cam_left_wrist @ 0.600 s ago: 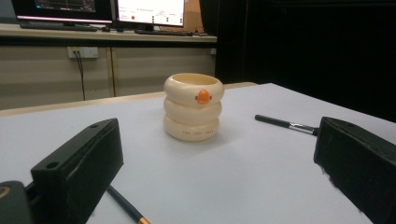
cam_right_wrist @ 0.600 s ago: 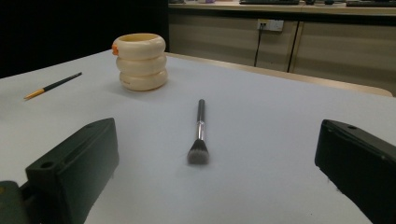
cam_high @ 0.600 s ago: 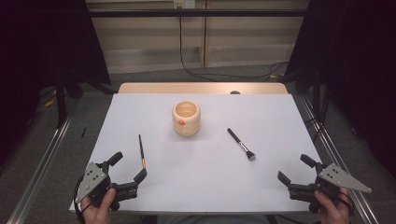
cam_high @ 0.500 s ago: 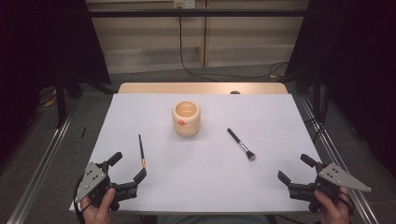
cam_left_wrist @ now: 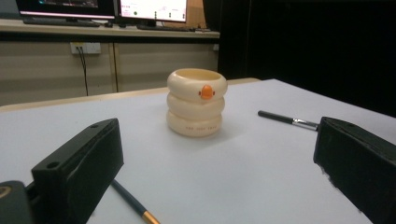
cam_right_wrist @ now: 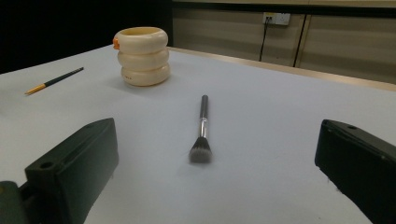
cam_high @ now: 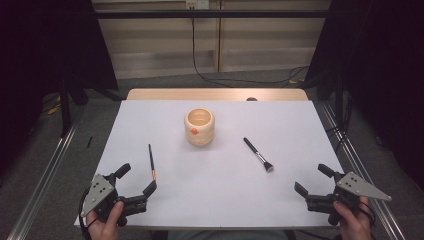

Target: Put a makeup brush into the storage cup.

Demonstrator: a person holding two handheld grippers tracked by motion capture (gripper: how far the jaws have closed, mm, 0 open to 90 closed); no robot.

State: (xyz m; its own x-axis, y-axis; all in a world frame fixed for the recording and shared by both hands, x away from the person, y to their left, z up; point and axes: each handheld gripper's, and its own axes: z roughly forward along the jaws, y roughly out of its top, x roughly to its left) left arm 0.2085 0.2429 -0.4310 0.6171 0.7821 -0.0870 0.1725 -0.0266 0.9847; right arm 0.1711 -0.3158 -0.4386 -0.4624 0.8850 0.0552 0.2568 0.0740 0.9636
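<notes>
In the high view, the left tool and the right tool are resting at the near corners of the white-covered table, both with jaws spread wide and pinching nothing. A cream, ribbed ceramic holder with an orange mark is standing in the middle, a thin black pencil-like brush with an orange tip is lying just ahead of the left tool, and a black-handled makeup brush with a silver ferrule and pale bristles is lying to the right of the holder, apart from it. In the left gripper view, the thin brush is passing close by the lower left jaw, so the hand is probably needing only a short advance and a slight turn to set the jaws across the shaft, not along it. In the right gripper view, the makeup brush is lying almost centred between the open jaws, bristles nearest; closing on the handle behind the ferrule, not on the soft bristles, is likely giving the steadier hold for lifting it upright toward the holder.
</notes>
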